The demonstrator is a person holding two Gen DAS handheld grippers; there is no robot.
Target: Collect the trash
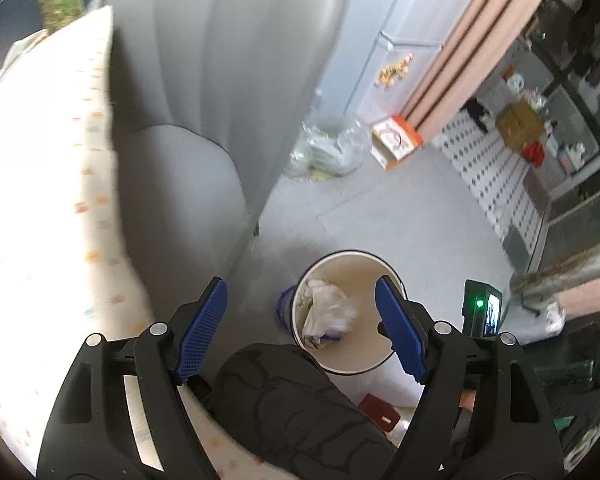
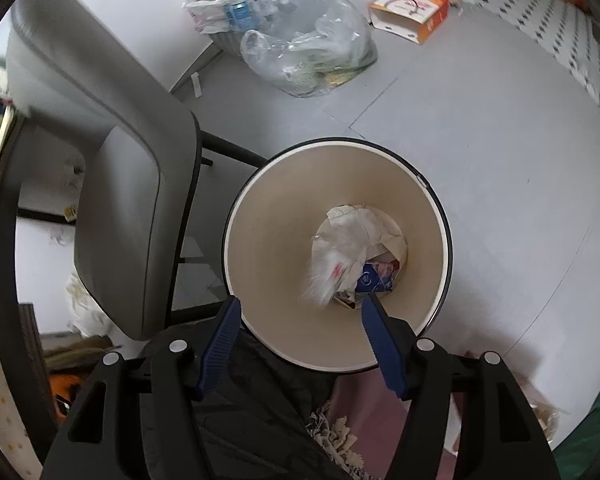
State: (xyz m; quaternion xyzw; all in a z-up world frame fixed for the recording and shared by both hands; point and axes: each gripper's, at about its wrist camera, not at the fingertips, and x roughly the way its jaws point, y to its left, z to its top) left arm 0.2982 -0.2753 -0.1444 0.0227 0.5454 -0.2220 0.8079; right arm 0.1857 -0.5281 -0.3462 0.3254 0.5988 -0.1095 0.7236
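While both our claws hang over the floor, the right gripper [image 2: 300, 338] sits almost straight above the waste bin [image 2: 440, 216], whose round mouth fills the centre of the right wrist frame. Its 2 blue pads stand apart with nothing pinched between them, and a blurred white scrap [image 2: 332, 264] shows inside the bin just above the gap between the pads; we judge it to be dropping in, not held. Crumpled paper and a blue wrapper [image 2: 374, 280] lie at the bin's bottom.

Our left gripper [image 1: 302, 326] is also spread wide and empty. In the left wrist frame the same bin [image 1: 360, 268] appears smaller, at lower centre, partly behind the right-hand pad, so we judge this hand to be farther from it.

Any next pickup turns on what lies away from the bin: in the right wrist frame a clear plastic bag [image 2: 320, 52] of bottles rests at upper centre, well apart from the bin, with an orange and white carton [image 2: 410, 10] at upper right, its long side running roughly left to right. A grey chair [image 2: 112, 184] stands just left of the bin. We judge the right hand the nearer one.
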